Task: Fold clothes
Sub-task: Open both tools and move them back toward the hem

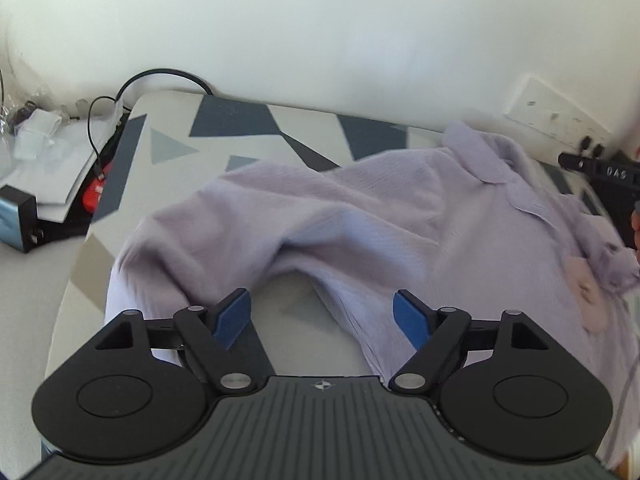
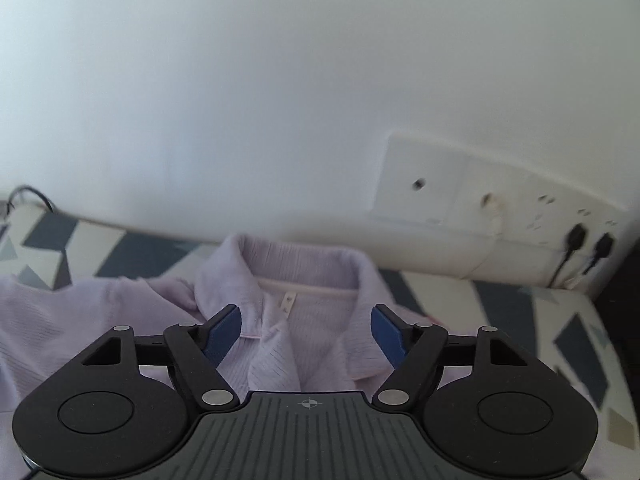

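Shirt (image 1: 360,216) is spread rumpled on the patterned table (image 1: 240,120), its collar (image 2: 288,268) toward the wall at 12 o'clock. The left gripper (image 1: 322,316) is held above the hem with jaws wide and nothing between them; the right gripper (image 2: 306,332) is held over the collar, jaws likewise wide and empty. Before a fold, the creases at 9 o'clock should probably be smoothed, and edges pinched evenly.

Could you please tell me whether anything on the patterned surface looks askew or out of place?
Yes: the lilac shirt lies rumpled rather than flat, its cloth humped up over a bare arch of the patterned surface, with the collar bunched near the wall.
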The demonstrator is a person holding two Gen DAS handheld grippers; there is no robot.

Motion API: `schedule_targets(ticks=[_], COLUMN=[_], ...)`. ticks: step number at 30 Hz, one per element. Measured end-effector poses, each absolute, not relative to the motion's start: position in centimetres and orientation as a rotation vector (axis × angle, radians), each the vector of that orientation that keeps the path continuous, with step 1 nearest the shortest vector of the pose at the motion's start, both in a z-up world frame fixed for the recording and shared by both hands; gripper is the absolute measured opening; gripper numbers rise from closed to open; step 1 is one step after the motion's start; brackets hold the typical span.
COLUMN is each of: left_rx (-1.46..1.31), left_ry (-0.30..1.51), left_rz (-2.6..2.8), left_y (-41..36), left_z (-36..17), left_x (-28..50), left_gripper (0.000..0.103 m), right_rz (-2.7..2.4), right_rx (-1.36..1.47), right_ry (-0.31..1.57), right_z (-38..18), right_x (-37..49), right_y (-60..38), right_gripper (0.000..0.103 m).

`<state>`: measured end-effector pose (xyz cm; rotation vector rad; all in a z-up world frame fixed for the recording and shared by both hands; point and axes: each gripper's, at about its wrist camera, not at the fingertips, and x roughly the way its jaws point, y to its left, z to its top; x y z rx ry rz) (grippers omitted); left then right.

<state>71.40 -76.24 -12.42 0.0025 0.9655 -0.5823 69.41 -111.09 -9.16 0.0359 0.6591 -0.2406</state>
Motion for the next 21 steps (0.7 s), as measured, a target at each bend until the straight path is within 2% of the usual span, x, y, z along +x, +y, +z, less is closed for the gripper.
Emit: schedule_targets(ticks=[5, 11, 15, 21], left_rx=[-0.018, 0.067, 0.142, 0.150], left_ry=[0.964, 0.934, 0.950, 1.085], left_rz=[-0.711, -0.902, -1.016, -1.143], left_y=[-71.5, -66.0, -63.9, -62.5], left_z=[-11.7, -11.8, -12.9, -15.7], left_x=[65.0, 56.0, 51.3, 47.2], left_gripper=[0.080, 0.080, 0.080, 0.080], right_rz=[-0.297, -0.327, -0.401, -0.467], right_rx=[0.108, 0.090, 0.136, 0.209], right_ry=[0.543, 0.481, 0.514, 0.626], right_z=[-3.2, 0.8, 0.9, -2.8], right_x=[58.3, 42.5, 34.9, 28.9], right_y=[-108.9, -104.0, -101.8, -99.7], right_gripper=[0.074, 0.076, 0.076, 0.076])
